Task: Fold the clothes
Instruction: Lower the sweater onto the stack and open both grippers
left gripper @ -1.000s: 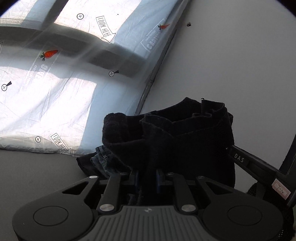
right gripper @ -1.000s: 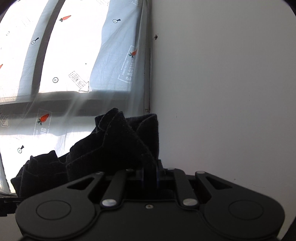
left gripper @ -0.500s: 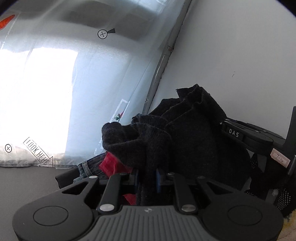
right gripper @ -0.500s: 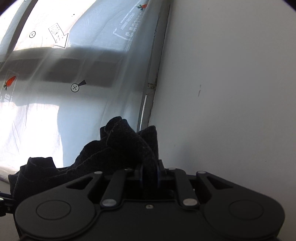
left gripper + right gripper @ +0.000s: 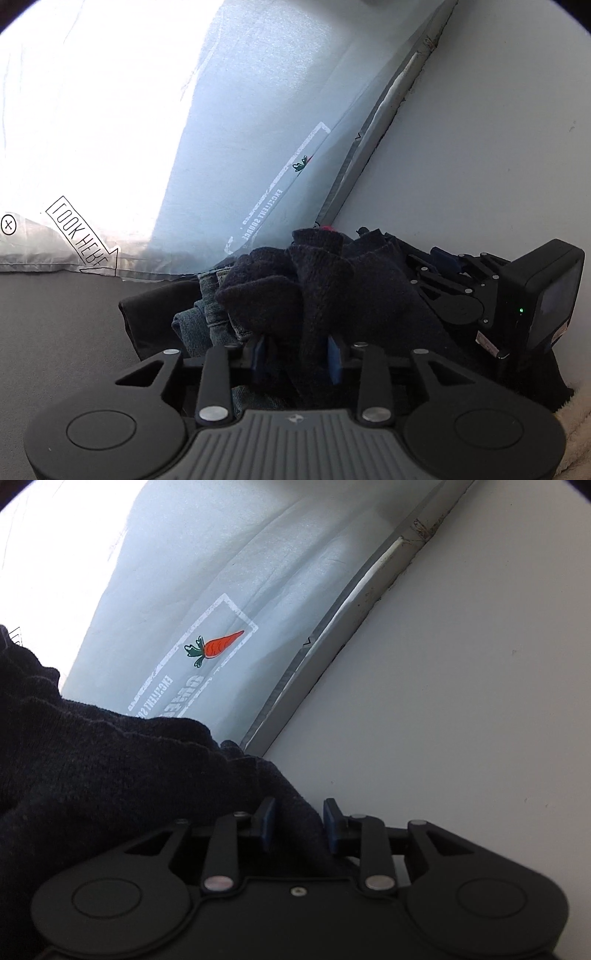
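Since a second ago both grippers have dropped toward the clothes pile, and the dark knit garment (image 5: 317, 291) now sits bunched on top of it instead of hanging between them. It lies on the grey surface (image 5: 55, 332), at the corner where the white wall (image 5: 498, 147) meets the printed sheet (image 5: 258, 129), over folded denim (image 5: 207, 317) and another dark piece (image 5: 147, 317).

Left gripper (image 5: 295, 354): jaws opening, a fold of the knit between the blue pads (image 5: 334, 354), which no longer visibly press it. Right gripper (image 5: 297, 825): jaws opening too, the garment's edge (image 5: 147, 760) passing loosely between them.

Handling, as judged: soft, thick knit, light, limp, no stiffness; it slumps and creases wherever let go. Not slippery; the rough weave should catch well on pads. Not fragile.

Best hold looks like a hem or two corners of one edge, pinched through a single layer, so it hangs flat. Grabbing the bunched middle would take several layers, perhaps the denim below as well.
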The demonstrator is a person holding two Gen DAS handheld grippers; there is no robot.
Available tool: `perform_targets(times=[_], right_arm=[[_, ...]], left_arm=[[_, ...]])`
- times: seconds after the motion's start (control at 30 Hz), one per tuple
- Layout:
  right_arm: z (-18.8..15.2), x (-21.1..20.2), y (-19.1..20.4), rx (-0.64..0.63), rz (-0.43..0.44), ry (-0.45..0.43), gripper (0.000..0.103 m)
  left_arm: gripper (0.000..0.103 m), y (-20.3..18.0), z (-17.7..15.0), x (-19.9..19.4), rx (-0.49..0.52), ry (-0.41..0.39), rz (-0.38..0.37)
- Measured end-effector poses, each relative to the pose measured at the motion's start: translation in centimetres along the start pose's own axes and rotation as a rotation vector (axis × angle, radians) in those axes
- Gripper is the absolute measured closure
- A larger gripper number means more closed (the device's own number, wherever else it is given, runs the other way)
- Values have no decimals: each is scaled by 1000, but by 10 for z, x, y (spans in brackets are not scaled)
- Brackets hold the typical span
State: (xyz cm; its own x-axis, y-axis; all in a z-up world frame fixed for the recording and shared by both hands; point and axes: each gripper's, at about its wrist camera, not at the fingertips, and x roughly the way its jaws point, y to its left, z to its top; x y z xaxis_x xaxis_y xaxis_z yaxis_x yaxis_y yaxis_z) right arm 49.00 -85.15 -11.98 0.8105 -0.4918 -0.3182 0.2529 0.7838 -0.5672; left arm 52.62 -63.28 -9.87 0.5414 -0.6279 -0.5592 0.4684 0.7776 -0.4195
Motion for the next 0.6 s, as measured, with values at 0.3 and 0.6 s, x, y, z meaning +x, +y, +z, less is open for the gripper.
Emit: perform_targets(times=[0.3,0.6], right_arm=[[47,-82,-29,139,-37,-101,21],[63,-220,-5,394,103,-129,3]], left_arm=[[24,24,15,-89,20,-123,227],[0,22,-22,-247,64,-368,306]])
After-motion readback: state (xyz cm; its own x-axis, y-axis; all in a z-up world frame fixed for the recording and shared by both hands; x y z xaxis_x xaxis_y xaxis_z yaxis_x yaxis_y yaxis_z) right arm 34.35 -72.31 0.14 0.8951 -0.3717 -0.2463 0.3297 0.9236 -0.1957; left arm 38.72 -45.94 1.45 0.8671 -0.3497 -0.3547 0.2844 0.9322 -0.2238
